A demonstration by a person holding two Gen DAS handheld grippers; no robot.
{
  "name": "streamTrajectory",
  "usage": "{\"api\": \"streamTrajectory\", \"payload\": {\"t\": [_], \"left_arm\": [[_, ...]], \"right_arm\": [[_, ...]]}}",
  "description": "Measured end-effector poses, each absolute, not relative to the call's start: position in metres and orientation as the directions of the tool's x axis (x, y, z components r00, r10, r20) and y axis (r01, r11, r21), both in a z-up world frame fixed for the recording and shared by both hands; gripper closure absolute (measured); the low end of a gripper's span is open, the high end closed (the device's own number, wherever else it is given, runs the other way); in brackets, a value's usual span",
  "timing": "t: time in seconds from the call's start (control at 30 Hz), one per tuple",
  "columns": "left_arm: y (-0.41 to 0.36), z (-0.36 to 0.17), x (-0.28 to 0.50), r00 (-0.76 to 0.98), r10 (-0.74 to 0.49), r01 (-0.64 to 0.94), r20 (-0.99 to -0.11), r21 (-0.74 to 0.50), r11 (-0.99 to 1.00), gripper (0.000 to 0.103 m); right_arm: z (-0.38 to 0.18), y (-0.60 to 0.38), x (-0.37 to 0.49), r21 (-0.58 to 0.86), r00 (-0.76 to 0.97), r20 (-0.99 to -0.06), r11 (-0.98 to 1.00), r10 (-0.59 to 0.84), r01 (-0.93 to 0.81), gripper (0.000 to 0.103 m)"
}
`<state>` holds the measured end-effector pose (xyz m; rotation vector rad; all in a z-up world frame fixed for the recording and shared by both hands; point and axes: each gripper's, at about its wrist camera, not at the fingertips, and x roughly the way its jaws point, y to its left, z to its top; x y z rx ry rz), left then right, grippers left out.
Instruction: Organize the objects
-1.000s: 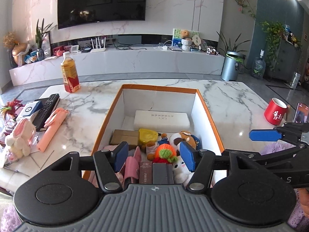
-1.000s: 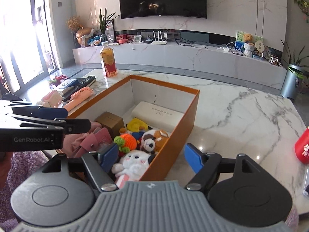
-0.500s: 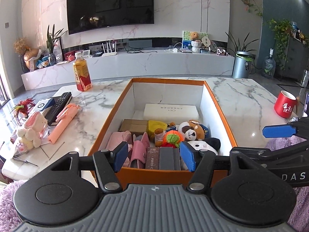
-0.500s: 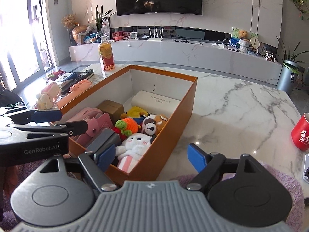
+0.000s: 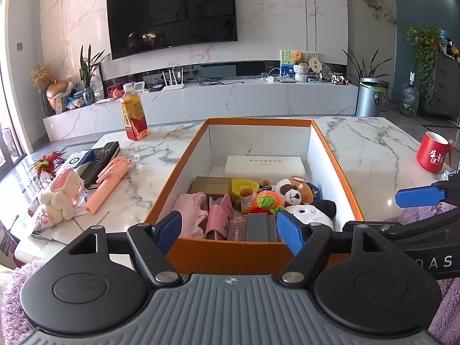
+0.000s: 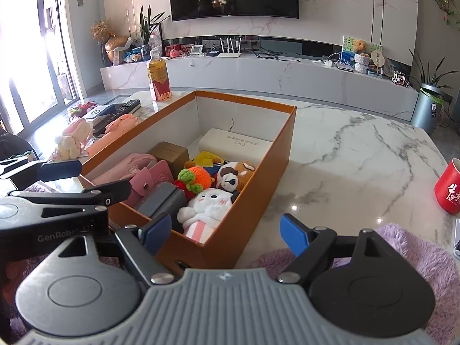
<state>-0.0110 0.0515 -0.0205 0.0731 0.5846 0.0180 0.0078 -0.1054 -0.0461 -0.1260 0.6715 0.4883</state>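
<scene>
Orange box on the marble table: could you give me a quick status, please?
Both hand-held grippers, left and right, open, holding nothing. Orange box packed with plush toys and wallets. Pink selfie stick and plush bunny outside.

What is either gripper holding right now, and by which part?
Nothing. The left gripper and right gripper both stand open and empty near the orange box; their jaws have just been opening, with nothing pinched between the pads.

The red mug [image 6: 450,191] is cut off by the right wrist view's edge. Print on the white case [image 5: 264,165] is too small to read — the orange box [image 5: 230,254] wall hides the front items' lower parts.
</scene>
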Motion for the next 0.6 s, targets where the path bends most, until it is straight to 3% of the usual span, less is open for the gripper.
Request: {"api": "streamTrajectory", "payload": {"t": [0.6], "left_arm": [[0.0566, -0.0263, -0.006, 0.816, 0.084, -0.039, -0.573, 0.09, 0.995, 0.014]], "right_arm": [[-0.0509, -0.1027, 0.0094, 0.039, 0.679, -0.621, 0.88, 0.392, -0.473, 0.019]]}}
